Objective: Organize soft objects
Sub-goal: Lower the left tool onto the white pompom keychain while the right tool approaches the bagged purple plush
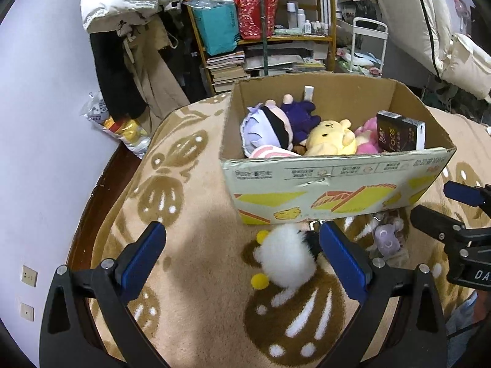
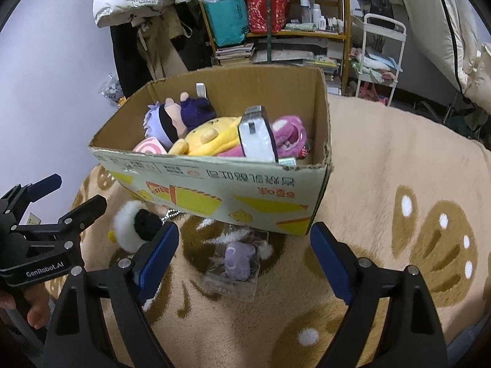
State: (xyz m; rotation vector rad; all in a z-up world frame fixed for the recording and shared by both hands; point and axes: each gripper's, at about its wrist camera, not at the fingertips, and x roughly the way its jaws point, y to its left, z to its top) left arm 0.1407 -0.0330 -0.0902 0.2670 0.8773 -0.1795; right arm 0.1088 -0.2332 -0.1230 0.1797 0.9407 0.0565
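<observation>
Left gripper [image 1: 242, 260] jaws wide apart, holding nothing; the white fluffy plush [image 1: 287, 256] lies on the blanket [image 1: 190, 202] between the blue pads, hard against the right-hand pad at about 2 o'clock from the gap's middle, contact with that pad possible but cannot tell. Right gripper [image 2: 244, 256] jaws also spread wide and empty; the small purple plush in a clear wrapper [image 2: 236, 259] lies between its pads, apart from both. White plush looks very light, squashy, long pile, with yellow pom-poms and a black patch; it will compress a lot, so take it across the round white body, not by a pom-pom or the keychain-like bit at its top. Purple one is small and light, but the clear wrapper looks slick and crinkly; jaws could slide, so pinch across the middle bulge where the plush fills the wrapper. Nothing fragile in either. Outward at 12 o'clock, just beyond both toys, the cardboard box [image 1: 337, 178] stands on the blanket, open-topped, already holding a purple-haired doll [image 1: 270, 125], a yellow bear plush [image 1: 331, 138], a pink plush [image 1: 368, 141] and a dark stiff carton [image 1: 399, 133]. Judged: two loose toys left to lift into the box. Cluttered shelf [image 1: 260, 40] and hanging coats [image 1: 129, 46] beyond, at 11–12 o'clock.
</observation>
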